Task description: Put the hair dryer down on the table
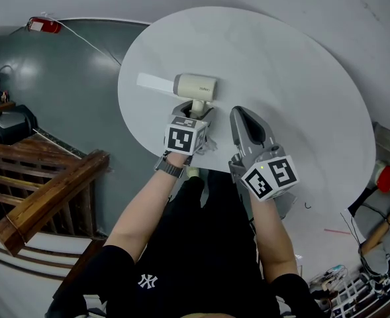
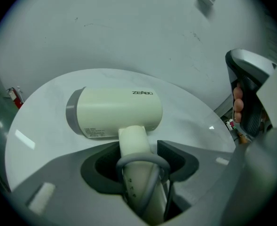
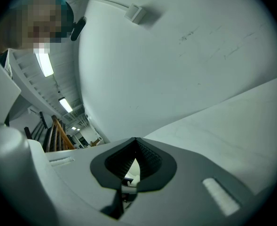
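Left gripper (image 2: 139,149) holds hair dryer (image 2: 114,112) by its handle over table (image 2: 35,126).

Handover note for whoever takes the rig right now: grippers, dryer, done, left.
Left hand-held gripper: shut on the handle of the cream plastic hair dryer with a grey rear cap.
Right hand-held gripper: jaws together, nothing between them, beside the left one over the table's near edge.
Dryer: body lies sideways over the round white table; I cannot tell whether it touches the top.
Done: dryer brought over the table.
Left: set it down on the table, open the left jaws and back away.
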{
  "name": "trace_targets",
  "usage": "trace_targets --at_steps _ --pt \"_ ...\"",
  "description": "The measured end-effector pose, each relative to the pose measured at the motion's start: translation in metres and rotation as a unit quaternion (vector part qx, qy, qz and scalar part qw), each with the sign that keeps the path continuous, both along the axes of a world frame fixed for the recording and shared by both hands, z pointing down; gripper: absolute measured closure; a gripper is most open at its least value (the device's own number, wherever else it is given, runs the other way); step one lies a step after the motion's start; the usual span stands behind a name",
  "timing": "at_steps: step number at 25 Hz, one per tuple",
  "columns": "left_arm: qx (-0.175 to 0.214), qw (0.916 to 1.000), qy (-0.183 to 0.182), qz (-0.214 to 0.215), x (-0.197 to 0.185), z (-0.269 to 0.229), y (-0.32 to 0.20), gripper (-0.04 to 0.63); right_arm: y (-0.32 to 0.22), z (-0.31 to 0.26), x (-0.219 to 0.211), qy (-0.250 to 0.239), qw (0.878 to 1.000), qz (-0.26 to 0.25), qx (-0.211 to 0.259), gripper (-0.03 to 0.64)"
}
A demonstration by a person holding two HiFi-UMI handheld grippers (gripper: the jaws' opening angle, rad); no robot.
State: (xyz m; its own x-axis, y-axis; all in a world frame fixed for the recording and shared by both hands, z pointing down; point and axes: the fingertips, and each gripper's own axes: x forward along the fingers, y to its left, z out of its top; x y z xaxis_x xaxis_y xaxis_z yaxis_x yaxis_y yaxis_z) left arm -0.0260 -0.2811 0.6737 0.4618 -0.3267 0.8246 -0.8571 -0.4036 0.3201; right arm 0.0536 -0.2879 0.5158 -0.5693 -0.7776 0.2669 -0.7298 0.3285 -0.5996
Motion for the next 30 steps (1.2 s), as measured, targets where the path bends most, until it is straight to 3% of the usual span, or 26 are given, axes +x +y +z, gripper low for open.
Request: trace_targets --at_steps 4,9,13,23,27,30 --pt "0.012 0.9996 -0.024 0.006 -0.003 0.003 -0.003 0.336 0.000 -0.002 -0.001 0.000 1.000 -0.001 0.001 0.594" --pt "0.013 0.9997 -0.023 -0.002 -0.009 -0.004 -0.001 0.327 0.004 -0.004 0.002 0.002 1.000 -0.002 -0.002 0.594" --pt "0.016 0.9997 -0.004 -0.017 -0.014 -0.020 0.004 0.327 0.005 -0.010 0.005 0.001 1.000 -0.002 0.000 0.594" --pt "0.075 0.9962 0.037 -0.027 -0.030 -0.082 0.022 0.333 0.034 -0.029 -0.011 0.009 1.000 -0.001 0.018 0.594" --pt "0.102 0.9925 0.063 -0.026 -0.033 -0.111 0.036 0.364 0.054 -0.038 -0.019 0.017 1.000 -0.001 0.019 0.594" --pt "0.126 0.9872 0.094 -0.030 -0.036 -0.139 0.048 0.422 0.067 -0.049 -0.023 0.027 0.999 0.004 0.025 0.594"
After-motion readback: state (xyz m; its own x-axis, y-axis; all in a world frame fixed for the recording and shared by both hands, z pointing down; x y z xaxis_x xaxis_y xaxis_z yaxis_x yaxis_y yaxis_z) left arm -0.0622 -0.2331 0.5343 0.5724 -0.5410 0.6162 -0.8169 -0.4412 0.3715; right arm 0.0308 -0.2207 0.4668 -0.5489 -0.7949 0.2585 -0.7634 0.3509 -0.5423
